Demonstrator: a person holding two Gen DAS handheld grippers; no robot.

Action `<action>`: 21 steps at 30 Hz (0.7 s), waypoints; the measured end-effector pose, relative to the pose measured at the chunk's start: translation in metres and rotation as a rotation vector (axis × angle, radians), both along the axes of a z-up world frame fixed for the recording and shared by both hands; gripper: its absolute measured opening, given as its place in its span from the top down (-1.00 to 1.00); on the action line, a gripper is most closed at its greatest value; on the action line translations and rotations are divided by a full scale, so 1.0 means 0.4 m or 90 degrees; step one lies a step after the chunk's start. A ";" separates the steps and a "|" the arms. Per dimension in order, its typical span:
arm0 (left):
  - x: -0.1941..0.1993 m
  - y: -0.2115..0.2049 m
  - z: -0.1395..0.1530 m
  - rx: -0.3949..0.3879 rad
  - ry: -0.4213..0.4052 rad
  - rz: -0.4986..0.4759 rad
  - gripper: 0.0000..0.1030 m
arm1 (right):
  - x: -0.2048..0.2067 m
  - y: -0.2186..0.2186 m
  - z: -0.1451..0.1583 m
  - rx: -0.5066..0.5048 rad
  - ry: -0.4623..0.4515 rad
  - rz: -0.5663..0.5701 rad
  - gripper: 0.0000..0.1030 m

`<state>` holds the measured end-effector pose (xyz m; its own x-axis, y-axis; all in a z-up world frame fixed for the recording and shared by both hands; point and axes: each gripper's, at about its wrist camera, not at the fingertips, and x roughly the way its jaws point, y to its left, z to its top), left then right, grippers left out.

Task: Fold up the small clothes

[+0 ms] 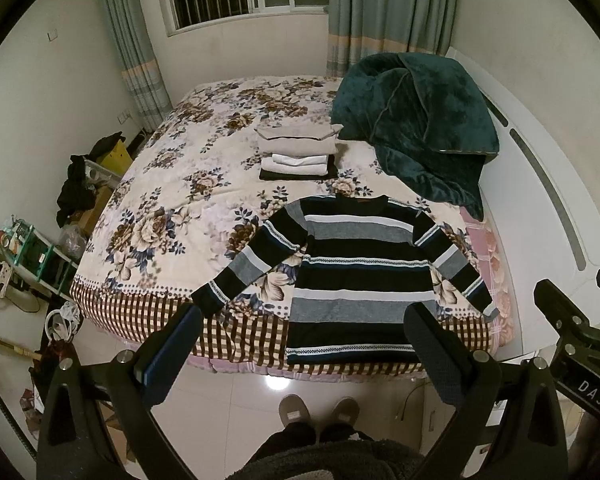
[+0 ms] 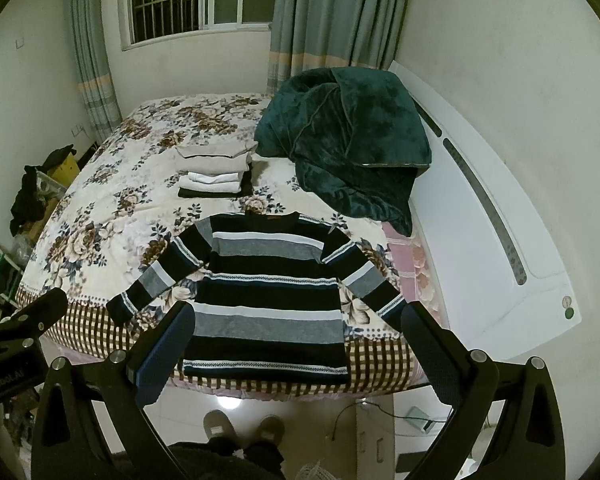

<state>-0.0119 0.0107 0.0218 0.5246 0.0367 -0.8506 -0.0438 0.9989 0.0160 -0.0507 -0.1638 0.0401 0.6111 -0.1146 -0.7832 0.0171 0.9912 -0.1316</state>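
A striped sweater lies flat, unfolded, on the bed; apparently folded clothes are stacked behind. Left gripper and right gripper gape empty.

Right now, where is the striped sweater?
In both views the striped sweater lies flat at the near edge of the bed, in front of the folded pile.

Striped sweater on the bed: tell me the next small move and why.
Probably lower the left gripper to the left sleeve cuff to fold it inward. The striped sweater lies flat, both sleeves spread, and both grippers hang open above the near bed edge, holding nothing.
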 end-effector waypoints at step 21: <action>0.039 -0.001 0.013 0.000 -0.003 0.002 -1.00 | 0.015 0.009 0.015 -0.001 -0.003 0.002 -1.00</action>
